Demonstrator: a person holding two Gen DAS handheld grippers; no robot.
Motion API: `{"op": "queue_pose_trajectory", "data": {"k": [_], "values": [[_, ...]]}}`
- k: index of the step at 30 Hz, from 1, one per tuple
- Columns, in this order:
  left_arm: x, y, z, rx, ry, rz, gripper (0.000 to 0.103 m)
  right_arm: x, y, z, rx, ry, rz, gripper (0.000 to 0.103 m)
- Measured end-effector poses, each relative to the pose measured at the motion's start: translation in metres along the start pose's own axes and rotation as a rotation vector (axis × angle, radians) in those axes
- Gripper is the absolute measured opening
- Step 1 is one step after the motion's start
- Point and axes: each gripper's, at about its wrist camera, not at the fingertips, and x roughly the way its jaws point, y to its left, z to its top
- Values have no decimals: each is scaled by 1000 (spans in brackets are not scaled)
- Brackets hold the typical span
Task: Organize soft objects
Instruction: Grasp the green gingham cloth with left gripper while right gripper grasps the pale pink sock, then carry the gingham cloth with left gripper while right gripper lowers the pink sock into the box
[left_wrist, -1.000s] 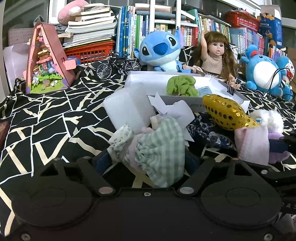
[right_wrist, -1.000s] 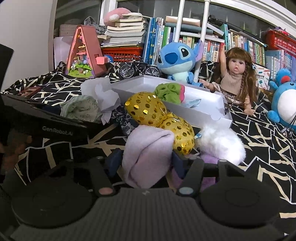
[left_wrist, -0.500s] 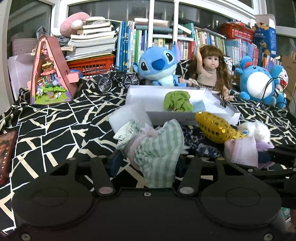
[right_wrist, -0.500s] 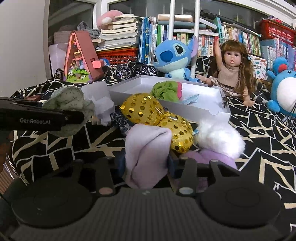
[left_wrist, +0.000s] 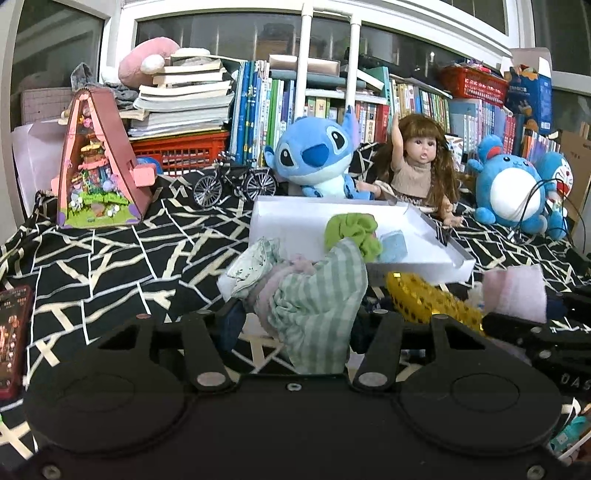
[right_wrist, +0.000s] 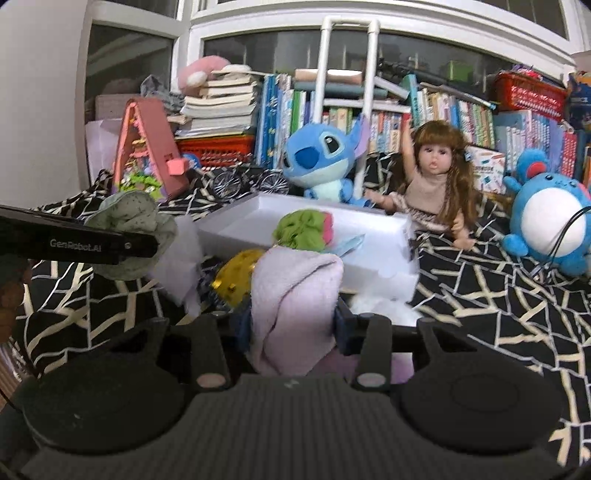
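Left gripper (left_wrist: 295, 325) is clamped on a green-checked bundle of cloth (left_wrist: 317, 295), held up off the black-and-white patterned bedspread (left_wrist: 110, 266). Right gripper (right_wrist: 291, 325) pinches a pale pink fleecy cloth (right_wrist: 295, 295). Just ahead of both sits the shallow white cardboard tray (left_wrist: 424, 264), a green ruffled scrunchie (left_wrist: 351, 229) inside. A gold sequinned pouch (left_wrist: 424, 299) lies between grippers and tray; beyond it, a blue plush alien (left_wrist: 314, 155) and long-haired doll (left_wrist: 417, 162).

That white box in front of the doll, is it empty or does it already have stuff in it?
Not empty. The white box is open-topped and holds a green scrunchie and a small light-blue item; most of its floor is bare.
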Motion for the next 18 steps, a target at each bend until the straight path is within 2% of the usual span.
{"op": "queue_pose_trajectory", "data": {"k": [7,18], "values": [[9,7,25,-20,-2,-31,52,6,-25,22,55,-17,-37,47],[49,9,72,-59,41,-110,52,48,-68,65,173,44,-43,47]]}}
